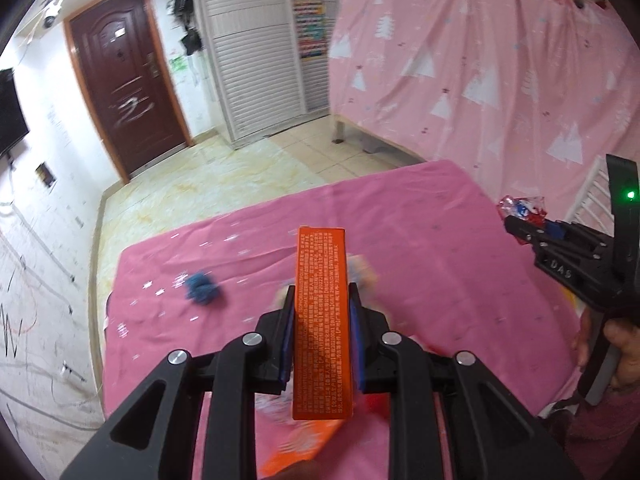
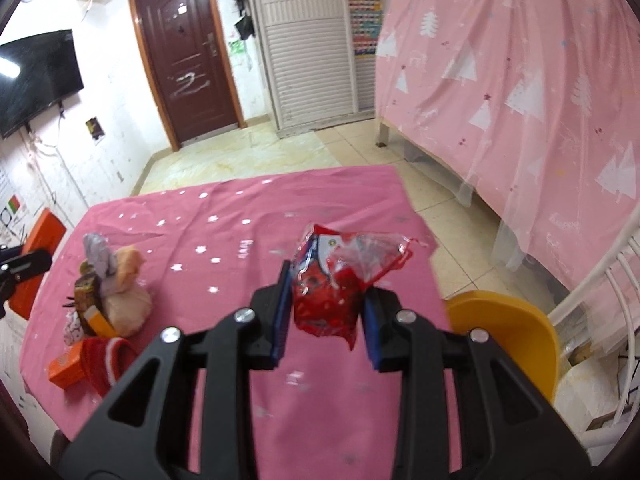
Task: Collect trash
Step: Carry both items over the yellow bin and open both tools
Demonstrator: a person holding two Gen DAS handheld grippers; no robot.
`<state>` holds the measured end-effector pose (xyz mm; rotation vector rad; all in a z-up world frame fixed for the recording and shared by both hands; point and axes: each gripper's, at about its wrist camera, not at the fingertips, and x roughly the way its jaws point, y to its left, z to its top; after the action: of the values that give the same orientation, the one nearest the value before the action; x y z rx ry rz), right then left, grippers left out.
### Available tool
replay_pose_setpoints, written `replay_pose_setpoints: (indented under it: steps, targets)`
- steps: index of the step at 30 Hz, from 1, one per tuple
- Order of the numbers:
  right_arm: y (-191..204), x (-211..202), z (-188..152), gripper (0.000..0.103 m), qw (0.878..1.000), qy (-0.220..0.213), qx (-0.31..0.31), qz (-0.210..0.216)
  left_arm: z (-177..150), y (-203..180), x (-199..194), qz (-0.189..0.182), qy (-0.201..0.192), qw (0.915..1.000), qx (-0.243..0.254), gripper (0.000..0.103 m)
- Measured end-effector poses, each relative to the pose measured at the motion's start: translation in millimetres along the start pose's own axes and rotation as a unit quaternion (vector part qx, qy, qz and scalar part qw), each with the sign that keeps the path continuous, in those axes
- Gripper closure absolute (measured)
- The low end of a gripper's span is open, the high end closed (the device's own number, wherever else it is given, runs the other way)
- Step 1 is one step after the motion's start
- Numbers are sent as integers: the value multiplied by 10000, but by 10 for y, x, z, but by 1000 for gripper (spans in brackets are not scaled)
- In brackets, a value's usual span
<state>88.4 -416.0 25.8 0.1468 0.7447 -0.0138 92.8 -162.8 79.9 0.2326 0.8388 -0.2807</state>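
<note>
Evidently mid-carry, with both pieces of trash already picked up and held above the table [image 2: 224,208]; no bin to be seen in either view, so where to drop them cannot be told. Left gripper [image 1: 322,300] clamped on the orange box [image 1: 322,320]; box upright between the blue pads [image 1: 285,344], far end poking well beyond the fingertips, near end hanging below the jaws. Right gripper [image 2: 326,292] pinched on the red wrapper [image 2: 336,280]; crinkled clear-and-red film bunched between the pads, most of it flaring out past the tips and to the right. Seen from the left wrist, right gripper off at the right edge, wrapper just at its tip, a hand [image 1: 624,348] on the handle.

Next move, by judgement: swing both loads toward a bin, then part the jaws over it; calls for a steady hold meanwhile, since the wrapper is thin and slippery and could slide out.

Still on the cloth: a blurred blue scrap [image 1: 202,288] at the left in the left wrist view; a heap [image 2: 108,292] of cloth and small packets near the left edge in the right wrist view, with another orange box [image 2: 66,366] and a red knit piece [image 2: 108,360] beside it. Yellow chair [image 2: 516,332] just right of the table.
</note>
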Motion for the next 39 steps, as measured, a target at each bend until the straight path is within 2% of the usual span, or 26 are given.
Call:
replay_pose_setpoints:
  steps: [7,16,22,28,32,37,39]
  targets:
    - [-557,-146,-118,74,9991,-81,339,-232,210,-694,129,-384,89,9984,413,86]
    - [-1349,-208,-372,74,9952,-44,836,-513,435,-1712,305,-734,196,9922,989,86]
    - [-1632,-183,-496,74,9936,17,987,-558,544,-2282,507,-1022,413,9874,1137,86]
    - [-1836,-176,-606,74,9924,77,1103,-543,622,-2686,730,-1266,590,9840,1108,86]
    - [-1898,-94,-649,73,9921,189,1151,-464,671,-2884,930,-1338,691,9847,880,86]
    - [-1918,40,-701,72,9913,382,1178,-435,719,-2969,1153,-1342,861,9852,623,86]
    - [-1929,66,-711,67,9909,425,1199,-444,748,-2976,1216,-1464,963,9833,489,86]
